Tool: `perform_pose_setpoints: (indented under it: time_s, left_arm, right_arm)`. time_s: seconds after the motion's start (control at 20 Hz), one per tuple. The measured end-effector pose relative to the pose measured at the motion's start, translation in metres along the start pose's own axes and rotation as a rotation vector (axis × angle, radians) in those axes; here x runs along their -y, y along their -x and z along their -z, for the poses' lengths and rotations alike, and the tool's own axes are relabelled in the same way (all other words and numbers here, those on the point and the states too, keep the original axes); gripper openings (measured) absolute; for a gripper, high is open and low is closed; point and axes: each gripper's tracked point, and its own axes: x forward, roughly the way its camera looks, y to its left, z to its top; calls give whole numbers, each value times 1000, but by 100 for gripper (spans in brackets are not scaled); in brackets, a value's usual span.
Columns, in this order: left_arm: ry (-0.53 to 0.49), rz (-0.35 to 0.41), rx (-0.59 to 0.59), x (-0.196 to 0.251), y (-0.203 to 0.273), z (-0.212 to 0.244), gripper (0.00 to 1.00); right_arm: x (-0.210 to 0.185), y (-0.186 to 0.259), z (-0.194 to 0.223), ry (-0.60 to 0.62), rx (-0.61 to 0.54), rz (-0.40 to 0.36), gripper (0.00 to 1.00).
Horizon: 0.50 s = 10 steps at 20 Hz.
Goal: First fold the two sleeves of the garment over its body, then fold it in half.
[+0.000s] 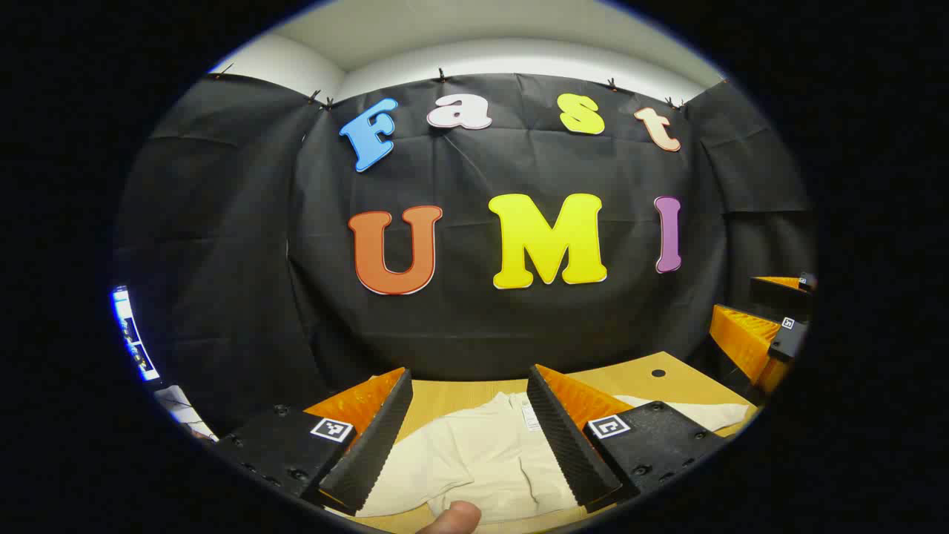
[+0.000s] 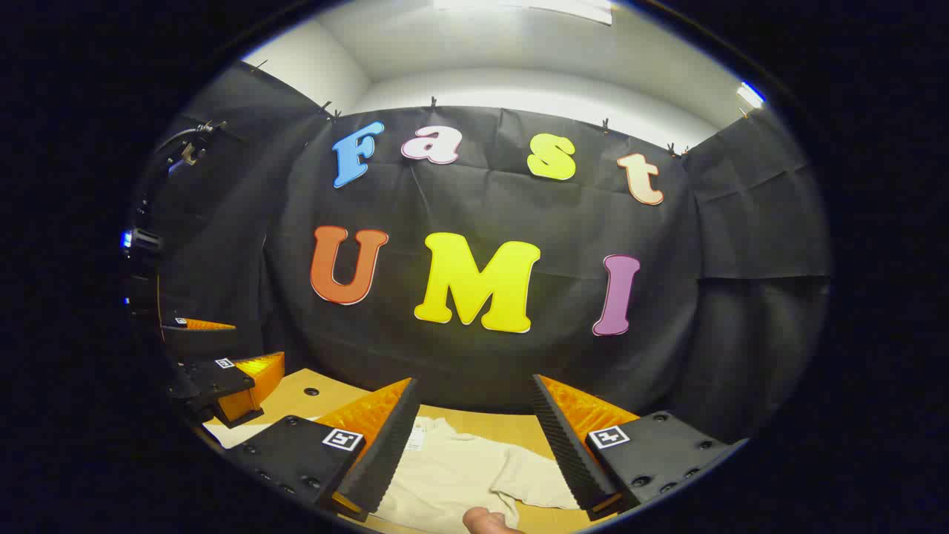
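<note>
fingers on both tools stand spread wide with nothing between them: the left gripper (image 1: 474,437) and the right gripper (image 2: 474,445) are held side by side, well above the wooden desk (image 1: 652,382) and level with the booth wall rather than tipped down at the work, so neither is placed to pinch cloth at the moment. below them a cream garment (image 1: 474,460) lies on the desk, rumpled, with its neck label toward the far edge; i cannot tell from here whether the sleeves are already laid over the body, and such a raised, released pose would suit hands about to come down on a sleeve as well as hands that have just let one go. a fingertip (image 1: 456,515) of the person shows at the bottom edge. in the left gripper view a strip of the cloth runs off to the right under the other tool, and the label is plain. the right gripper view gives the garment's (image 2: 460,475) right-hand edge, bunched in soft folds with bare desk beyond it, and the left tool off at the side.
</note>
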Motion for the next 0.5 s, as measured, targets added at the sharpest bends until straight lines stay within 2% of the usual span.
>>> perform_pose_setpoints:
  time_s: [0.3, 0.5]
  left_arm:
    - [21, 45, 35, 17, -2, -11, 100]
    - [19, 64, 15, 23, -4, -4, 99]
  right_arm:
    - [2, -2, 3, -17, -6, 3, 94]
    - [2, -2, 5, -17, -10, 17, 94]
